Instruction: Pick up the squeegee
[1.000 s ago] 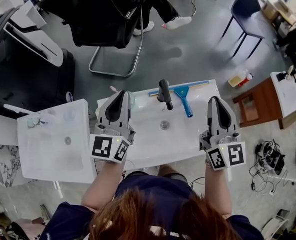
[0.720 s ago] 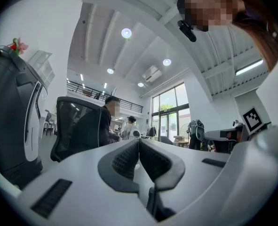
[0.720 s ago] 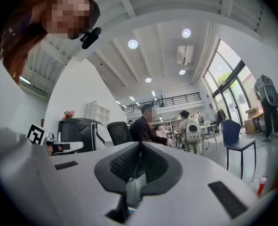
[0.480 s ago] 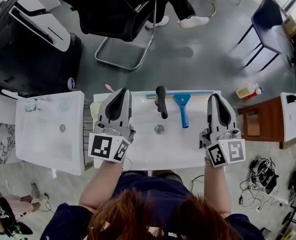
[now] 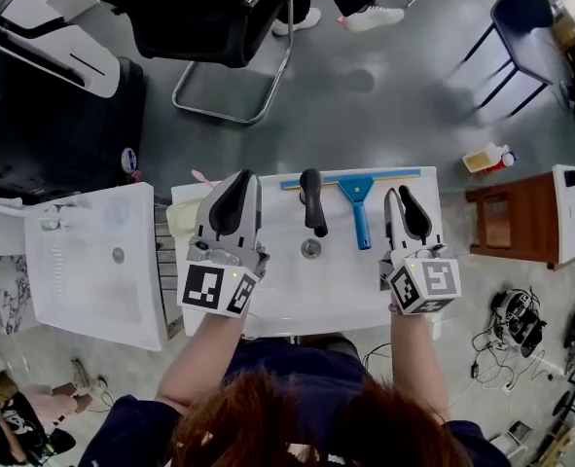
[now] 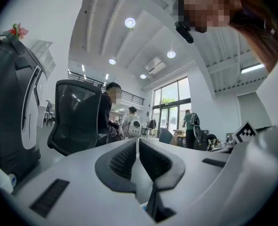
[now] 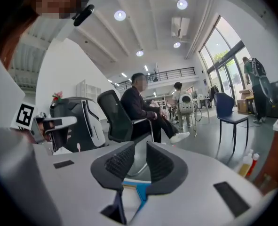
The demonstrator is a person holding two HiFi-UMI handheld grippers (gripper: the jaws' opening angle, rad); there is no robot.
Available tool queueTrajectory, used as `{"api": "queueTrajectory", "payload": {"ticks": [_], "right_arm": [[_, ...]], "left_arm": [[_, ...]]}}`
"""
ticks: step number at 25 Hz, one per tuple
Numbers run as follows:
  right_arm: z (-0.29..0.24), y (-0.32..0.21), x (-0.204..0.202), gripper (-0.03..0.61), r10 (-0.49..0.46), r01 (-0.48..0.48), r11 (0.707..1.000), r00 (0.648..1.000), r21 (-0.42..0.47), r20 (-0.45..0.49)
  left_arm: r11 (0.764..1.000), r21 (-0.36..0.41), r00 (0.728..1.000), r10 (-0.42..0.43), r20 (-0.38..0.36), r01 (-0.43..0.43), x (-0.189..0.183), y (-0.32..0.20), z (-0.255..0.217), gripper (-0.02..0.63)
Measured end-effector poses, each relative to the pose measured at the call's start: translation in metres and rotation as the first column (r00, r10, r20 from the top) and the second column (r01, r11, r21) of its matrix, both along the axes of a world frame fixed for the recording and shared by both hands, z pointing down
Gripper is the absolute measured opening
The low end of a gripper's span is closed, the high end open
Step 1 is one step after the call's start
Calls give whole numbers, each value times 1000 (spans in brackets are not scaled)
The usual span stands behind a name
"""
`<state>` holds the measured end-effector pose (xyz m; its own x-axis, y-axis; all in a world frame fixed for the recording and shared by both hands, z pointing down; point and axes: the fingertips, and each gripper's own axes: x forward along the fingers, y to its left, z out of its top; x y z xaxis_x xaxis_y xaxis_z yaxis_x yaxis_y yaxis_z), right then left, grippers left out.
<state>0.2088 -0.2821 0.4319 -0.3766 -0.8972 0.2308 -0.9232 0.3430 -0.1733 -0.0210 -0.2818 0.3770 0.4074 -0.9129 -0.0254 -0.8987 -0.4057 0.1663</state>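
The blue squeegee lies on the white sink, its blade along the back rim and its handle pointing toward me, right of the black faucet. My right gripper hovers just right of the handle; its jaws are opening with a clear gap and nothing between them. In the right gripper view the squeegee shows low beneath the right gripper. My left gripper hangs over the sink's left side, shut and empty, also seen as the left gripper pointing level into the room.
A second white basin stands at the left. Beyond the sink are a black office chair with a seated person, a black machine, a dark chair, a brown side table and a yellow bottle.
Both grippers have sunk closer to the sink. The right gripper shifted inward toward the squeegee handle and its jaws, closed before, now stand apart. The left stays shut.
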Motion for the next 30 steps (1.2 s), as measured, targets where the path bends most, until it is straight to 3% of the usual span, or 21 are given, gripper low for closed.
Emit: {"api": "queueTrajectory", "payload": {"ticks": [7, 16, 24, 30], "right_arm": [[110, -7, -8, 149, -14, -7, 962, 997, -272, -76], [197, 4, -19, 255, -74, -33, 850, 981, -525, -180], [229, 15, -20, 259, -95, -54, 780, 975, -623, -203], [233, 17, -14, 185, -87, -79, 769, 970, -634, -226]], "left_arm": [[996, -60, 998, 61, 5, -60, 8, -12, 30, 21], [992, -90, 996, 87, 7, -86, 5, -16, 46, 21], [990, -106, 996, 90, 9, -88, 2, -17, 53, 21], [990, -112, 996, 83, 15, -81, -1, -15, 56, 21]]}}
